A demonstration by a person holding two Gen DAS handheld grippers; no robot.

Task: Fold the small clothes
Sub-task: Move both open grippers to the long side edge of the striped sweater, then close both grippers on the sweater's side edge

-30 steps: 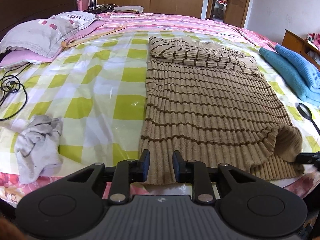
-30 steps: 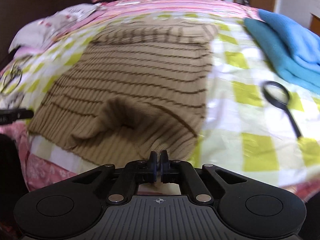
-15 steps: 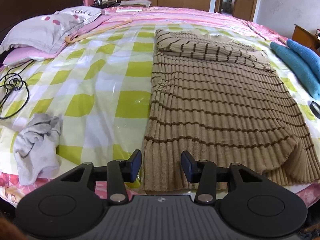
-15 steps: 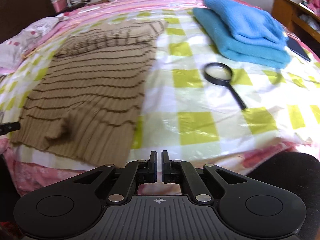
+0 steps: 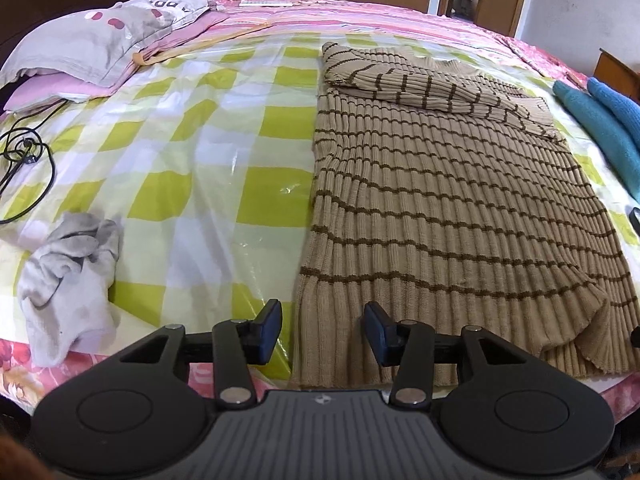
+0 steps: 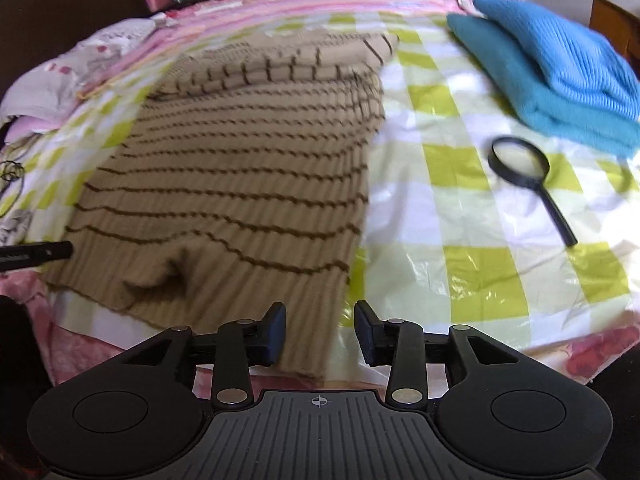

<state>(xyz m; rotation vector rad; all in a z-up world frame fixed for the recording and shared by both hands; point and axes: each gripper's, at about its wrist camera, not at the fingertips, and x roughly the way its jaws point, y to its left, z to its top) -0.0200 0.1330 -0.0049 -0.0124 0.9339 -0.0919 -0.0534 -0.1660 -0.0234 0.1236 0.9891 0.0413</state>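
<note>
Lying flat: striped sweater (image 5: pixel 452 216), 1 sleeve folded across; hem fold pending. Left gripper (image 5: pixel 323 334) and right gripper (image 6: pixel 320 330) opening, each straddling a hem corner, gripping nothing.

We see a bed (image 5: pixel 360 12) under a checked sheet (image 5: pixel 200 152). On it lie our sweater (image 5: pixel 440 208), a sock (image 5: pixel 68 280), pillows (image 5: pixel 88 44), a cable (image 5: pixel 24 156), blue knits (image 6: pixel 560 76) and a magnifier (image 6: pixel 524 164).
</note>
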